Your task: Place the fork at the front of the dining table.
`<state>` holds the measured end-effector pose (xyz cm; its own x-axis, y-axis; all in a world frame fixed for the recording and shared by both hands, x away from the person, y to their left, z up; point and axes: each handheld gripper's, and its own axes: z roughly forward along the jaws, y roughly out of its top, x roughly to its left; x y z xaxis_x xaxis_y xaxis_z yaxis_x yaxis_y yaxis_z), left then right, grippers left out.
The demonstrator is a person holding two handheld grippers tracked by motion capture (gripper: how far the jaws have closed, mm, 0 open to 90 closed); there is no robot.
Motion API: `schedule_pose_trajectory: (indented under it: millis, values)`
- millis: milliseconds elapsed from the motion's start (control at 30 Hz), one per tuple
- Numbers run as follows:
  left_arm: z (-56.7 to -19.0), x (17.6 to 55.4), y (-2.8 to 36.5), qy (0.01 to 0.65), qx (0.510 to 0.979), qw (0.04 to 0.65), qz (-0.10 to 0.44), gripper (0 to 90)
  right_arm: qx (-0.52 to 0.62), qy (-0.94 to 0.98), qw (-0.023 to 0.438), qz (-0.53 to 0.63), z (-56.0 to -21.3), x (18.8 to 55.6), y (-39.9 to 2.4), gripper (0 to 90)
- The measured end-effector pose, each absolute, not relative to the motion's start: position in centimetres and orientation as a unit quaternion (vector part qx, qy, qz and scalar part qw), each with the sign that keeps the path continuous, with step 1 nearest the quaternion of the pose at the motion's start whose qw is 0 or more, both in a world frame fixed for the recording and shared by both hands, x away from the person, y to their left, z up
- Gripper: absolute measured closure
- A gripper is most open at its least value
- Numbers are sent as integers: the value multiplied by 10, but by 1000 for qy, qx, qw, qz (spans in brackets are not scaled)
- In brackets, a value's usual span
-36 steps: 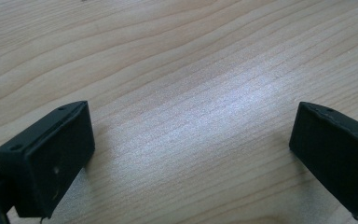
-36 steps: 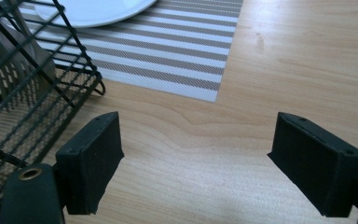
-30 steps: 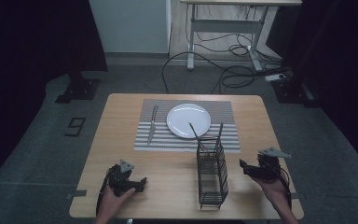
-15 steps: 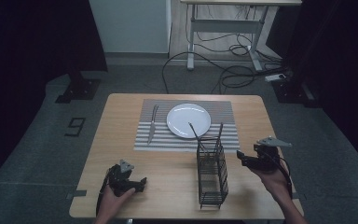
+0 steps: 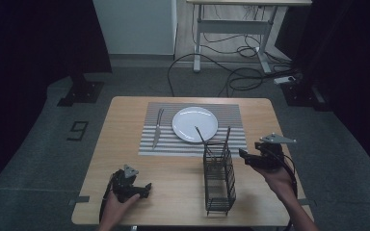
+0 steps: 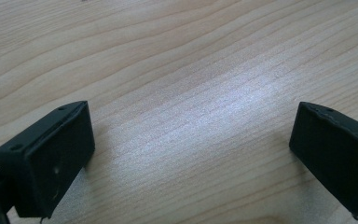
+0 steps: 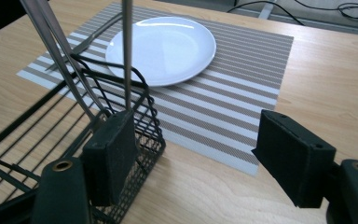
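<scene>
A black wire caddy (image 5: 219, 175) stands on the wooden table (image 5: 125, 154), right of centre, with two thin metal utensil handles (image 5: 228, 136) sticking up from its far end. My right gripper (image 5: 243, 155) hovers open just right of that far end. In the right gripper view the caddy (image 7: 74, 121) lies beside the left jaw, the handles (image 7: 127, 51) rise above it, and the right gripper (image 7: 200, 154) holds nothing. My left gripper (image 5: 147, 187) rests open near the table's front left. Between its jaws the left gripper (image 6: 191, 154) has bare wood.
A striped placemat (image 5: 231, 137) lies at the table's far middle with a white plate (image 5: 195, 124) on it and a fork (image 5: 158, 127) left of the plate. The plate (image 7: 163, 46) and placemat (image 7: 242, 88) lie ahead of the right jaws. Cables run over the floor beyond.
My right gripper has moved away from the person and slightly left, closer to the caddy's far end. The left gripper has stayed put.
</scene>
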<state>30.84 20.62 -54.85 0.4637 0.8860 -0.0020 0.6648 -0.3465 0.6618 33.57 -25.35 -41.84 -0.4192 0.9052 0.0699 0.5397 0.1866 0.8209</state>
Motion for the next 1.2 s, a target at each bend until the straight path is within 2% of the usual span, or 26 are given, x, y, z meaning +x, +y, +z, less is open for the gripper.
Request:
schedule_pose_trajectory:
  millis: [1200]
  values:
    - [-548,308,206,484,801,303,182,0,466,752,212,416,-409,360,-217,347]
